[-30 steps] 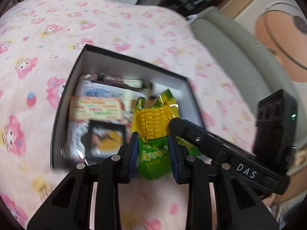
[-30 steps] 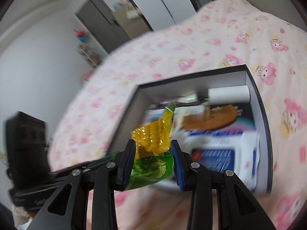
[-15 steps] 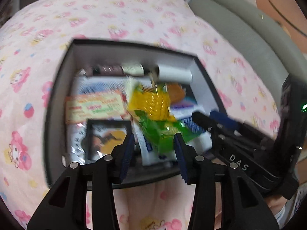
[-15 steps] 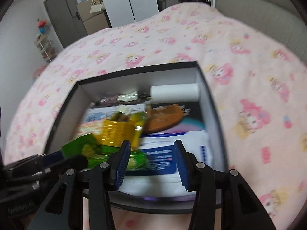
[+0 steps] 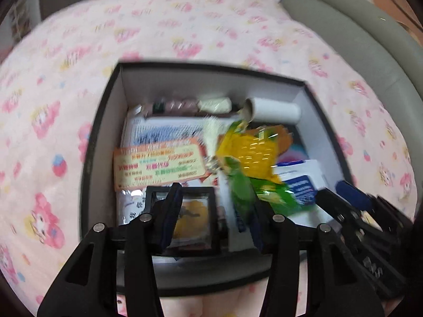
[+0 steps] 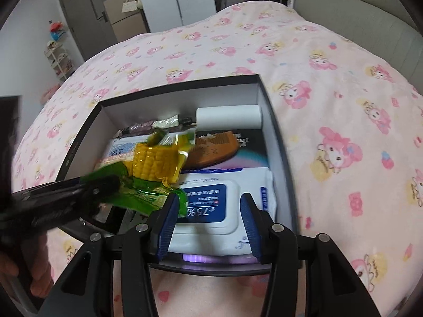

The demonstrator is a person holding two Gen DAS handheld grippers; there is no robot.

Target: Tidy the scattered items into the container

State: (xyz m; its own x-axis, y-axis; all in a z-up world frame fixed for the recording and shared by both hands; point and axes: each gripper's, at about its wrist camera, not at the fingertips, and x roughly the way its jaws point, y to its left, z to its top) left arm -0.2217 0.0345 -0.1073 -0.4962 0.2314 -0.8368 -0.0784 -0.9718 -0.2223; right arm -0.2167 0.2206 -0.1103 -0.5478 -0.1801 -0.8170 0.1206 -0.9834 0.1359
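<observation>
Left wrist view: corn packet [image 5: 253,158] lies in the box [image 5: 105,121], both grippers over its near edge

Left gripper [image 5: 215,214] has jaws that have just been opening; they stand parted, and whether the right pad still touches the packet's green end is too blurred to tell. Right gripper [image 6: 207,222] also has jaws just opened, parted over the wipes pack [image 6: 224,198] with nothing between them; the packet's green end lies just left of its left pad. The packet sprawls across the middle of the box, over the wipes and beside a comb [image 6: 214,150]. A white roll [image 6: 228,116] lies along the far wall, a coupon [image 5: 158,165] at left. The box sits on a pink bed [image 6: 330,79]
</observation>
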